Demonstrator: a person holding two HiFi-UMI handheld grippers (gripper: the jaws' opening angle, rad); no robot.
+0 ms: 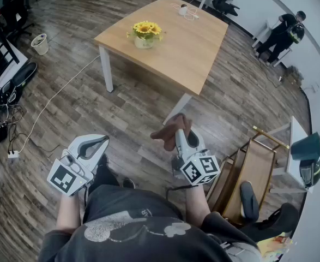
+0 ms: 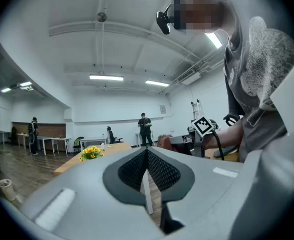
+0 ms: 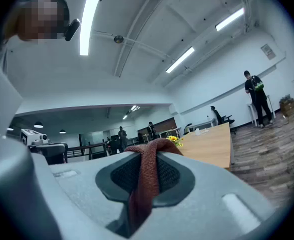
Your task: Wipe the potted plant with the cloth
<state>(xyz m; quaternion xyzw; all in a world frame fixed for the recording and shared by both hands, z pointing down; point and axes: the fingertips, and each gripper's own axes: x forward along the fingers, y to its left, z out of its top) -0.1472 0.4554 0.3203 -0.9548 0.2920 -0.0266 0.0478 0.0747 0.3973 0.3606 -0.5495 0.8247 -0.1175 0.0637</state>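
A brown cloth (image 3: 145, 184) is clamped in the right gripper (image 1: 182, 138); the left gripper (image 1: 94, 146) is closed, empty. The potted plant (image 1: 145, 34) is seen at twelve o'clock on the table (image 1: 192, 48).

My table (image 1: 192, 53) and the plank floor (image 1: 138, 108) under it.
The table stands well ahead of my left gripper (image 1: 98, 143) and right gripper (image 1: 180, 137). The potted plant (image 1: 145, 35) sits on the edge nearer my left gripper, and a small white corded thing (image 1: 186, 11) lies farther off. On the floor, a power strip (image 1: 12, 155) lies left of my left gripper.
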